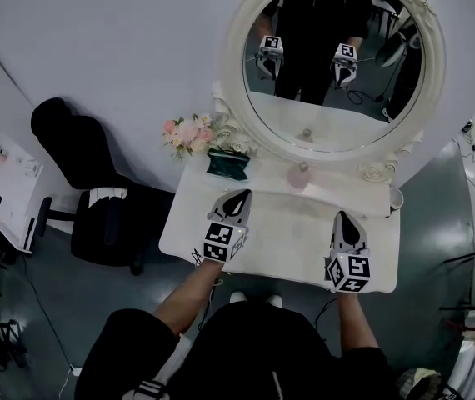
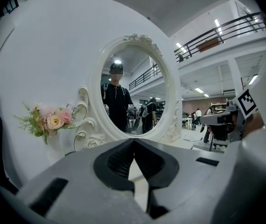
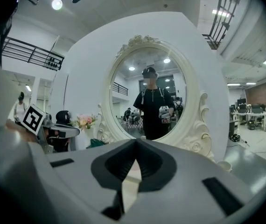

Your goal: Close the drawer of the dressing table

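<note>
The left gripper (image 1: 239,197) has its two grey jaws fully together, tip against tip, and there is nothing between them. The right gripper (image 1: 343,217) is the same: the jaws meet at the tip and hold nothing. Both are held almost level above the white dressing table (image 1: 287,236), over the front half of its top, and touch nothing. They point toward the oval mirror with the carved white frame (image 1: 233,65).

Behind the left gripper stand a small bunch of pink and cream flowers (image 1: 187,133) and a dark green object (image 1: 227,165). Near the middle of the mirror's foot is a small pink bottle (image 1: 301,176).

No view shows the drawer itself. I judge it lies under the table top at the front edge, so below the grippers and back toward the person. Its long axis would run from left to right along that edge. I cannot tell whether it stands out or is already pushed in. Both hands seem about equally near to it, one on each side of the middle.
</note>
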The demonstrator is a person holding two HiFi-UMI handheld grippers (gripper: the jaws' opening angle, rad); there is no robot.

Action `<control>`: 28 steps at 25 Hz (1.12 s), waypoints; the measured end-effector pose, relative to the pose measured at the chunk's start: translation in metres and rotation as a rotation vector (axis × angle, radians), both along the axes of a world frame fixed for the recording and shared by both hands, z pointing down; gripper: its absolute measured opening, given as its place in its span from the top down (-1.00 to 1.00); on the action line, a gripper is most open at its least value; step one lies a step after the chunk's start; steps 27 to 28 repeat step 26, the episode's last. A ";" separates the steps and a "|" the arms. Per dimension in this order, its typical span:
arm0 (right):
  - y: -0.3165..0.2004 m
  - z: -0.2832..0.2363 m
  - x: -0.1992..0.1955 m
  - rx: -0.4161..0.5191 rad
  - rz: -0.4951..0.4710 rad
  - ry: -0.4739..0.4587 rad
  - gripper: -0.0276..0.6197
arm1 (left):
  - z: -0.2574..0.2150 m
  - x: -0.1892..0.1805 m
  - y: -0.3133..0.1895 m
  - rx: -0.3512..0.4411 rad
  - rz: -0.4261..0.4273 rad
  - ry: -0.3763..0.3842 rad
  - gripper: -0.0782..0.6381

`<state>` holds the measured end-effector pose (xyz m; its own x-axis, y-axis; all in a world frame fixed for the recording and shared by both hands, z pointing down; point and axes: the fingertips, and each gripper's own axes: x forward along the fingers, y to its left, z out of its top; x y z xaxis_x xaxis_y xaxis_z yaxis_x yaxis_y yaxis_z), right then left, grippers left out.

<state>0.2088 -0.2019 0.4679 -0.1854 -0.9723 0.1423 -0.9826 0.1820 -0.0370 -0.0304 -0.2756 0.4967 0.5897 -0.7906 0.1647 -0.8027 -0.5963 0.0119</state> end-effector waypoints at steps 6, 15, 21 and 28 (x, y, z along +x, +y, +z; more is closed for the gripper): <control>0.003 0.005 -0.002 -0.010 -0.008 0.007 0.91 | 0.004 -0.003 0.002 -0.024 -0.017 0.016 0.76; 0.009 0.011 -0.001 -0.024 -0.015 -0.005 0.91 | 0.011 -0.004 0.008 -0.041 -0.027 0.004 0.76; 0.011 0.015 -0.001 -0.033 -0.022 -0.007 0.92 | 0.013 -0.004 0.012 -0.048 -0.037 0.004 0.76; 0.012 0.016 0.000 -0.033 -0.023 -0.009 0.92 | 0.015 -0.005 0.014 -0.054 -0.041 -0.002 0.76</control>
